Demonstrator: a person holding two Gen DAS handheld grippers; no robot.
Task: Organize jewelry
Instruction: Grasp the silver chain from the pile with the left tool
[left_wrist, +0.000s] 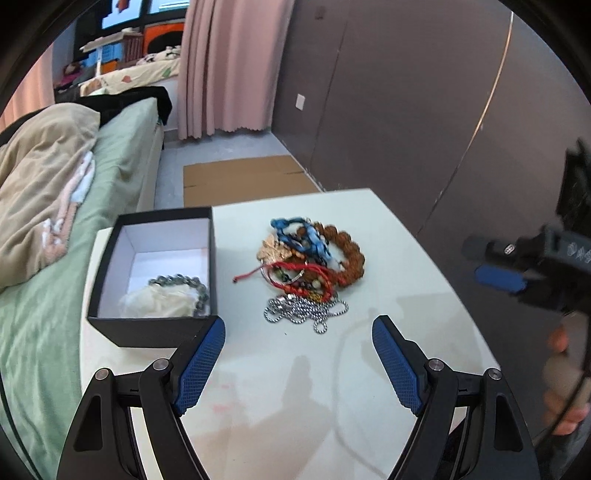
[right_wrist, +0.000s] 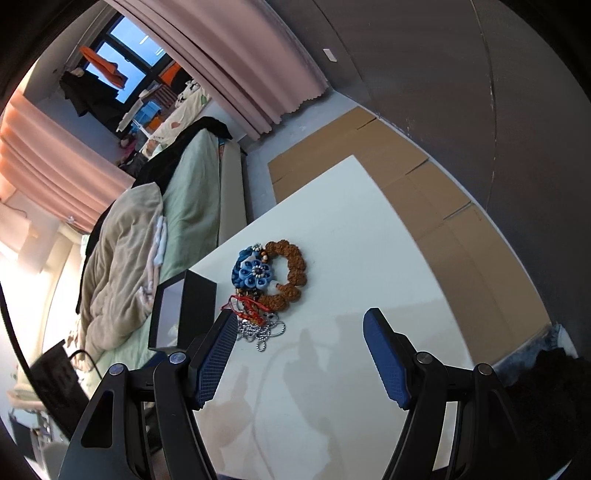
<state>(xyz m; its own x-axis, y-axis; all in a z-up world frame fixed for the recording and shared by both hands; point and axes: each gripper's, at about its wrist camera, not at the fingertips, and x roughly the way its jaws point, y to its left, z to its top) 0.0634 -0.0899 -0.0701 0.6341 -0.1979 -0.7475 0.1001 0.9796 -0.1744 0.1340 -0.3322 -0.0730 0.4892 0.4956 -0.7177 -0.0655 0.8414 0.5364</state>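
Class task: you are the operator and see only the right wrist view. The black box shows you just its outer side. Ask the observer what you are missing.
Operator: Is anything inside the black box?
Observer: Yes. The black box holds a dark beaded bracelet on pale crumpled tissue.
Operator: Does the pile hide anything from me?
Observer: A gold leaf-shaped piece lies under the blue flower ornament.
Operator: Where is the left gripper?
Observer: The left gripper hangs over the white table, jaws open and empty, short of the silver ball chain.
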